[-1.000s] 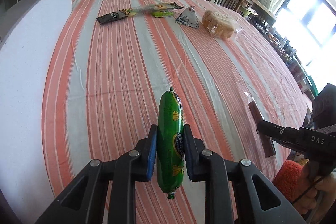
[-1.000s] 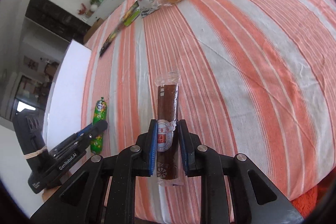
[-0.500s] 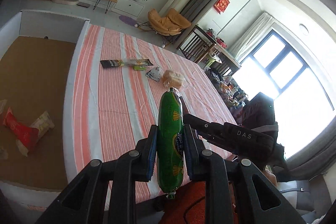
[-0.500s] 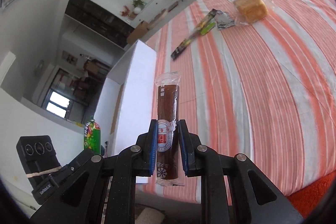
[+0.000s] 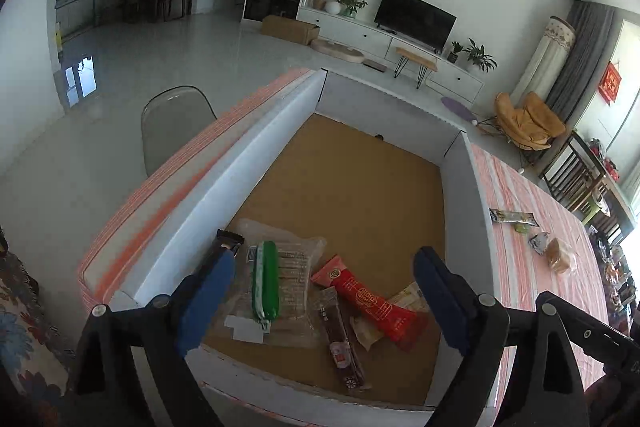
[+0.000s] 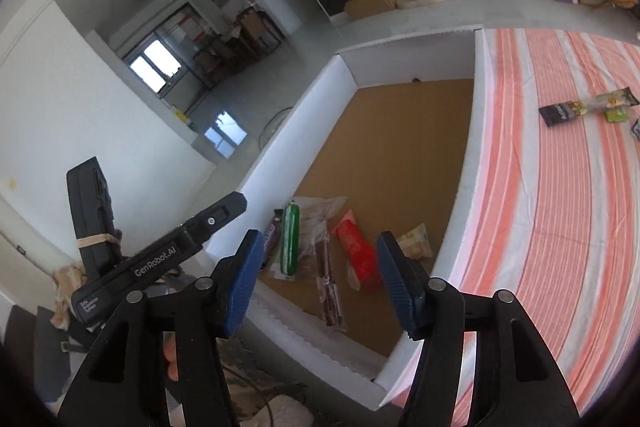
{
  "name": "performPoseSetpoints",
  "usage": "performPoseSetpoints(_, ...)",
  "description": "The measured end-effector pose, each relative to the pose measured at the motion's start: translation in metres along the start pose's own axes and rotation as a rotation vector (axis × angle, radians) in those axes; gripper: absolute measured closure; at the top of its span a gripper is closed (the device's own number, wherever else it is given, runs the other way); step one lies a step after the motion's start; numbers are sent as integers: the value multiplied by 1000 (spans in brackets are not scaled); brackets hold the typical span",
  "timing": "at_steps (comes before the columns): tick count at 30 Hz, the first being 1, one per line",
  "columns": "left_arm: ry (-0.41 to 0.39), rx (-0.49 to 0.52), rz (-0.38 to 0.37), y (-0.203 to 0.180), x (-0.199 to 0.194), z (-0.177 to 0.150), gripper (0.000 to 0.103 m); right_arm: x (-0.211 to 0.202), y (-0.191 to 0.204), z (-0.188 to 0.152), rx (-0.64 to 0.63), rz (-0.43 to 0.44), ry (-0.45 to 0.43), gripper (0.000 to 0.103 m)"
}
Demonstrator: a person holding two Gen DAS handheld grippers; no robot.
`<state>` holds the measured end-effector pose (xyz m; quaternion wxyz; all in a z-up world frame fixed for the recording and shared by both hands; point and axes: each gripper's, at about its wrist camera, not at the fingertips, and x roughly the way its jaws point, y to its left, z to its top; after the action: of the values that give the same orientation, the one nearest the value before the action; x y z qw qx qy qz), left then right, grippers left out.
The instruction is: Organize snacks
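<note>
— How did the tongs stand?

— Both hung above the near end of the white box (image 5: pixel 276 131). The left tongs (image 5: pixel 324 283) had just been opening and stood wide apart, nothing between them. The right tongs (image 6: pixel 320 275) had also just been opening, apart and empty.

— And the snacks?

— Inside the box, at its near end, the green sausage (image 5: pixel 266 279) lay on a clear packet (image 5: pixel 296 267). Just beside it lay the brown stick snack (image 5: pixel 340 339), then a red packet (image 5: pixel 368 303) over a pale wrapper (image 5: pixel 408 297).

— Farther off?

— Beyond the box's right wall, on the striped worktop (image 6: pixel 560 227), a dark-ended long packet (image 6: pixel 584 107) and a wrapped bread (image 5: pixel 560 257) lay well apart from the box.
</note>
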<state>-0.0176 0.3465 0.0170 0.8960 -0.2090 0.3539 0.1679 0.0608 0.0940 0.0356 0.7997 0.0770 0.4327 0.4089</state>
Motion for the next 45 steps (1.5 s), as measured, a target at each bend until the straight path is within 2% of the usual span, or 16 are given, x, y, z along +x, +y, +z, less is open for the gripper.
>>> performPoseSetpoints(2, -7, 38, -23, -15, 3, -6, 12, -10, -27, -11, 0, -104, -30, 40)
performPoseSetpoints(5, -18, 146, -99, -55, 1, -14, 12, -33, -82, -29, 11, -330, -106, 34)
performPoseSetpoints(9, 16, 294, -302, -135, -8, -35, 4, -69, -169, -59, 55, -743, -171, 34)
performPoseSetpoints(10, 33, 325, -353, -155, -9, -41, 2, -77, -193, -62, 86, -818, -174, 34)
performPoseSetpoints(12, 91, 388, -446, -194, -3, -60, 2, -100, -231, -80, 170, -926, -196, 34)
performPoseSetpoints(14, 168, 439, -523, -234, 5, -79, 2, -123, -255, -101, 261, -986, -238, 34)
performPoseSetpoints(15, 191, 463, -544, -252, 13, -88, 2, -134, -268, -109, 363, -986, -262, 32)
performPoseSetpoints(16, 206, 490, -544, -269, 22, -98, 2, -149, -279, -112, 455, -940, -299, 32)
performPoseSetpoints(18, 208, 535, -493, -301, 44, -113, 2, -165, -291, -121, 566, -908, -361, 33)
performPoseSetpoints(21, 194, 556, -404, -323, 76, -127, 2, -168, -308, -128, 682, -876, -349, 33)
performPoseSetpoints(23, 188, 555, -358, -330, 99, -132, 2, -165, -306, -127, 669, -893, -357, 33)
performPoseSetpoints(26, 183, 580, -283, -339, 133, -139, 2, -156, -304, -124, 646, -911, -324, 32)
performPoseSetpoints(31, 197, 617, -202, -337, 167, -147, 3, -147, -306, -122, 618, -941, -292, 27)
performPoseSetpoints(40, 214, 625, -208, -338, 173, -150, 0, -125, -304, -114, 536, -1044, -193, 19)
performPoseSetpoints(45, 214, 625, -207, -338, 173, -150, 0, -126, -303, -115, 536, -1042, -191, 18)
